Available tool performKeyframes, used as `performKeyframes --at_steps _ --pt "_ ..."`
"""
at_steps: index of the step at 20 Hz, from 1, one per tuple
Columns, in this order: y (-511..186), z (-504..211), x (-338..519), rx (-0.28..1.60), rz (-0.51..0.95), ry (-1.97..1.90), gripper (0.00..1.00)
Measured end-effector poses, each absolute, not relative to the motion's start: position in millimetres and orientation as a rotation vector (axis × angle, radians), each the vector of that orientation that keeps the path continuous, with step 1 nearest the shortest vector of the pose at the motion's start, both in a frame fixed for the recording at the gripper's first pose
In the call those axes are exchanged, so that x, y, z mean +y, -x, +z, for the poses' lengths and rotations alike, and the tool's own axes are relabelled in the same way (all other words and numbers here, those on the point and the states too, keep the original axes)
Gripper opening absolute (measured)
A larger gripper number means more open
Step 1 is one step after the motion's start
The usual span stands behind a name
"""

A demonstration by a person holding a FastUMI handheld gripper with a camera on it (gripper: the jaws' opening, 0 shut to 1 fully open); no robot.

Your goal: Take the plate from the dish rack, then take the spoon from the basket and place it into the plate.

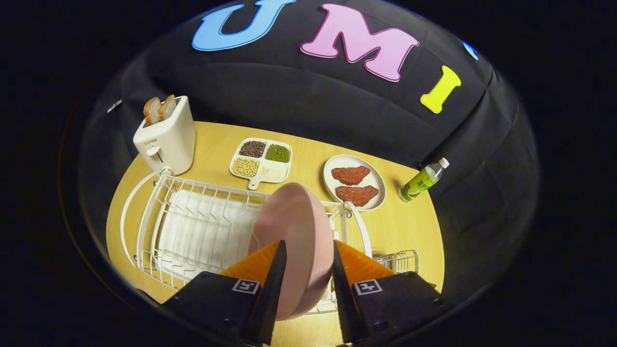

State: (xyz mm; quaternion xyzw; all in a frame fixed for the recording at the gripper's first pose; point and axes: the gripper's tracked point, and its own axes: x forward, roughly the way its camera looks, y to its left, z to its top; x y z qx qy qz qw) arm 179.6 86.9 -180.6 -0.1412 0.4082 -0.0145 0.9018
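Gripper view shows the gripper (308, 270) holding a pink plate (294, 226) on its edge: the two fingers (270, 289) press on the plate from both sides, one on each face, so the jaws are narrow and closed on the plate. The plate stands nearly upright and a little tilted, and it is above the white wire dish rack (193, 226), at the rack's right end; I cannot tell if its lower rim touches the wires or is already free of them. The rack takes the front left part of the wooden table (308, 149), and inside it a white ribbed drain tray is seen under the wires. Just beside the right end of the rack, near the front right edge of the table, stands a small wire basket (402, 260); the spoon in it I cannot make out, because the fingers hide most of it. At the back left corner of the table stands a white toaster (166, 140) with two slices of bread (160, 109) in its slots. Near the back edge, beyond the rack, lies a divided white tray (261, 161) with dark, green and pale beans in its compartments. To the right of it is a cream oval plate (354, 182) with two reddish pieces of meat. At the right edge of the table stands a green bottle (423, 180) with a white cap, apart from the oval plate.
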Motion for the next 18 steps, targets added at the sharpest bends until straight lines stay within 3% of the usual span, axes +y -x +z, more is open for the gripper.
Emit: performKeyframes --at_steps 1,2,8,18 --pt "-182.4 -181.9 85.1 0.842 -0.041 0.301 0.51" --pt "-182.3 -183.2 86.7 0.842 -0.046 0.296 0.40" --pt "-184.5 -186.3 81.7 0.881 -0.121 0.222 0.26" --pt "-199.3 -138.4 104.6 0.707 -0.121 0.497 0.24"
